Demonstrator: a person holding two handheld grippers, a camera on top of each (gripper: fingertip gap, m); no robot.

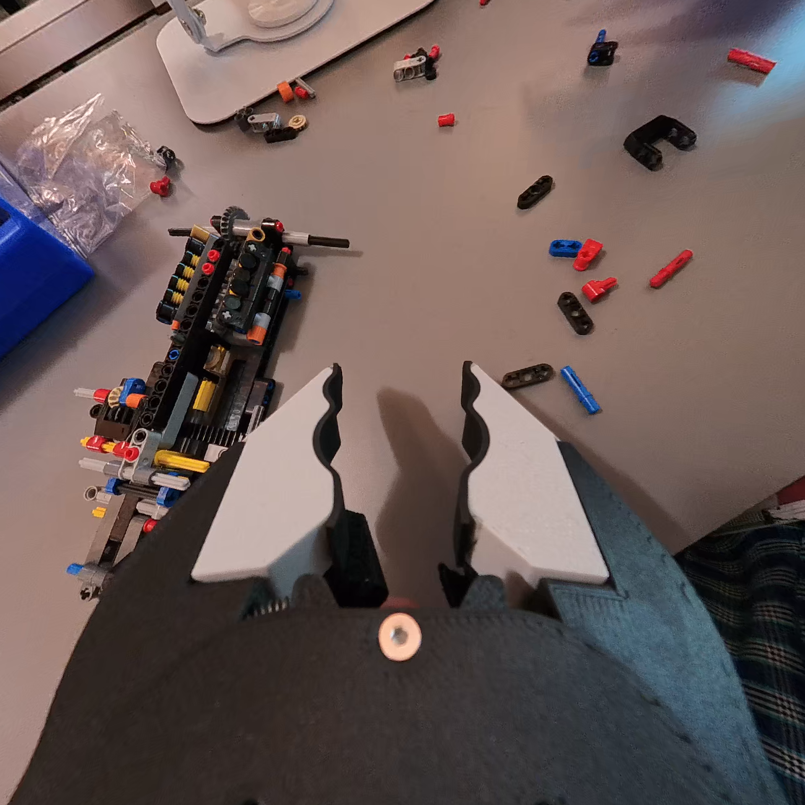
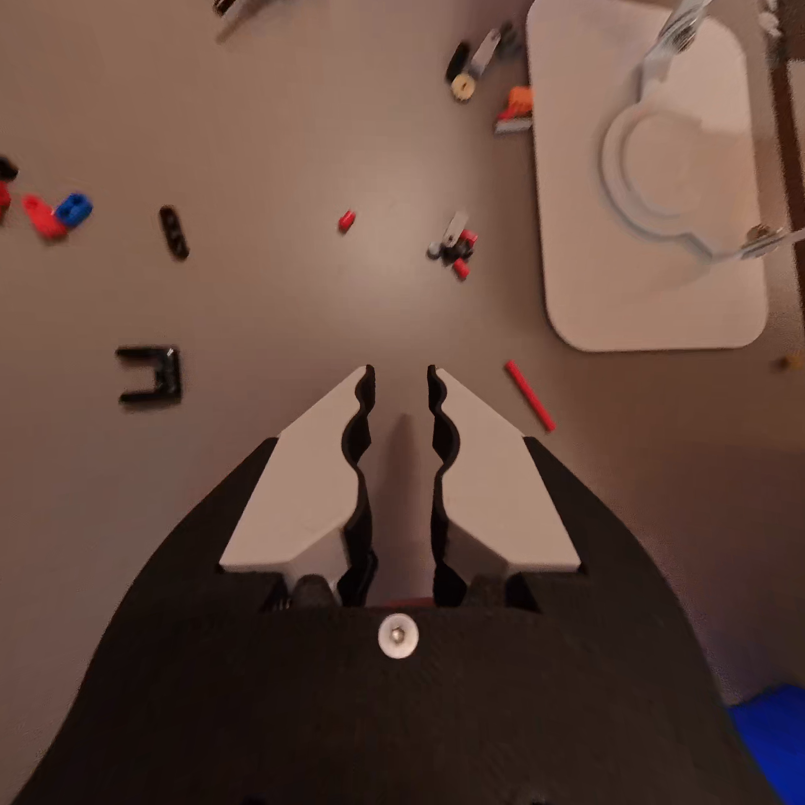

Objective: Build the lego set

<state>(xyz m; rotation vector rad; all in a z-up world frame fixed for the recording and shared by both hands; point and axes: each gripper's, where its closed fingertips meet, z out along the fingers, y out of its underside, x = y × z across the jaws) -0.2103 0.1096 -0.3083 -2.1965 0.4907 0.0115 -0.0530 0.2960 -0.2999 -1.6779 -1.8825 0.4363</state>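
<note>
A long, partly built Lego Technic chassis [image 1: 209, 348] lies on the grey table at the left of the left wrist view, partly hidden behind my left finger. My left gripper [image 1: 401, 370] is open and empty, just right of the chassis. Loose pieces lie to its right: a blue pin [image 1: 580, 389], a black flat beam [image 1: 527, 374], red connectors [image 1: 599, 287], a black U-shaped frame [image 1: 660, 140]. My right gripper [image 2: 400, 372] is open with a narrow gap, empty, above bare table. A red axle [image 2: 529, 395] lies just right of it. The black U-shaped frame [image 2: 150, 377] is to its left.
A white stand base [image 2: 644, 270] sits at the right of the right wrist view, also at the top of the left wrist view [image 1: 226, 61]. A crumpled clear bag [image 1: 82, 170] and a blue bin [image 1: 35, 279] are at far left. Plaid cloth [image 1: 753, 610] is at the table's near edge. From the right gripper's tips to the red axle [image 2: 529, 395] is close to 7 centimetres.
</note>
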